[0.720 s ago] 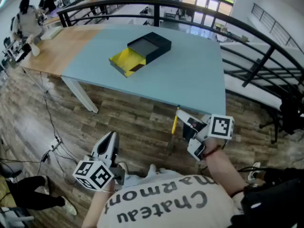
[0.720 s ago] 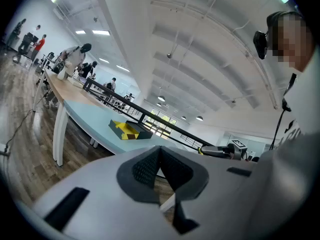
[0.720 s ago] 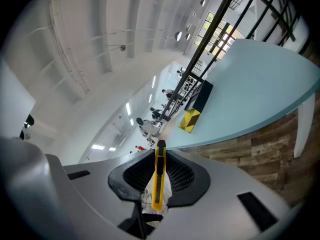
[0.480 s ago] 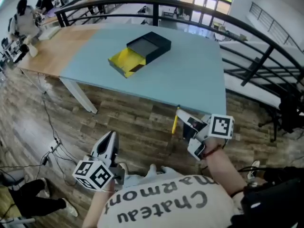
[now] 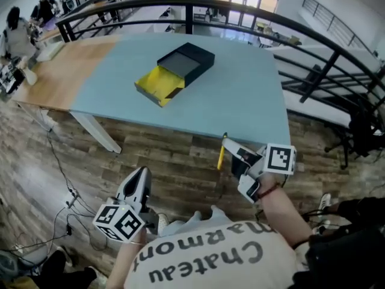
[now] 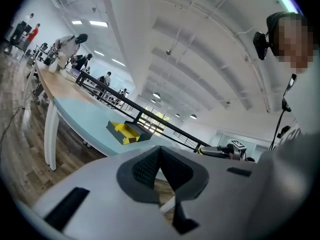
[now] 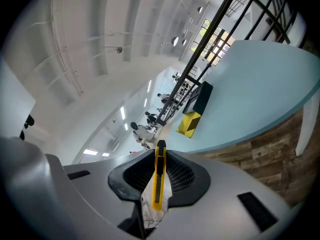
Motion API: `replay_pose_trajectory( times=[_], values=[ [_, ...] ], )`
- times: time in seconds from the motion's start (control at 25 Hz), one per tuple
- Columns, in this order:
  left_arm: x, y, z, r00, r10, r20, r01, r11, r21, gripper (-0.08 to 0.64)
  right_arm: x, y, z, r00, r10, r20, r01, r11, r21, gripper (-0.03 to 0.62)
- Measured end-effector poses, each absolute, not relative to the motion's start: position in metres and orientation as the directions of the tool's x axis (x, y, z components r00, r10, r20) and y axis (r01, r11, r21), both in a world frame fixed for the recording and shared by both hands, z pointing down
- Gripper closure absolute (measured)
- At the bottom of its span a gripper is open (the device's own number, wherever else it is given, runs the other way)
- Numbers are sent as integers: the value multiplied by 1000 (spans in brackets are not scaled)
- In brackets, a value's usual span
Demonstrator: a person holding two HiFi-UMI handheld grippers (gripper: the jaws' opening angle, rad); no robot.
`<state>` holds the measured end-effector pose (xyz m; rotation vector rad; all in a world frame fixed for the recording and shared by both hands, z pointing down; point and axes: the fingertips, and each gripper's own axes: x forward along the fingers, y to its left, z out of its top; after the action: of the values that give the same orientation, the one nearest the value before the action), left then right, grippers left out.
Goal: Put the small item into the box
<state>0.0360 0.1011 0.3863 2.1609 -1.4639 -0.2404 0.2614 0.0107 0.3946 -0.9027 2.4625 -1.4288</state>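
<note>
The open box [image 5: 175, 70], with a black sleeve and a yellow tray slid out of it, lies on the light blue table [image 5: 240, 101]. My right gripper [image 5: 227, 143] hovers over the floor just off the table's near edge. It is shut on a small yellow utility knife [image 5: 221, 155], which stands upright between the jaws [image 7: 159, 176]. My left gripper [image 5: 139, 174] is lower left, above the wood floor, shut and holding nothing [image 6: 160, 151]. The box [image 7: 194, 115] lies well ahead of the right gripper, and it also shows in the left gripper view [image 6: 127, 131].
The table's left part is wood-coloured [image 5: 57, 71]. A black curved railing [image 5: 313, 38] runs behind and to the right of the table. People sit at desks at the far left [image 5: 15, 32]. Cables [image 5: 63, 191] lie on the wood floor.
The head camera has shifted a little, so the table and box sit slightly lower and more to the left. Both grippers hold their places, and the knife stays clamped.
</note>
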Motion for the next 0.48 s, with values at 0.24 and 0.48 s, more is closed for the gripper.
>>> replay_pose_trajectory(
  times=[0.24, 0.48],
  values=[
    [-27, 66, 362, 453, -886, 104, -805, -355, 475, 558, 213, -10, 377, -752, -643, 145, -450, 341, -825, 504],
    [-103, 44, 352, 506, -857, 94, -788, -415, 454, 558, 144, -20, 367, -707, -698, 113, -455, 325, -829, 505]
  ],
)
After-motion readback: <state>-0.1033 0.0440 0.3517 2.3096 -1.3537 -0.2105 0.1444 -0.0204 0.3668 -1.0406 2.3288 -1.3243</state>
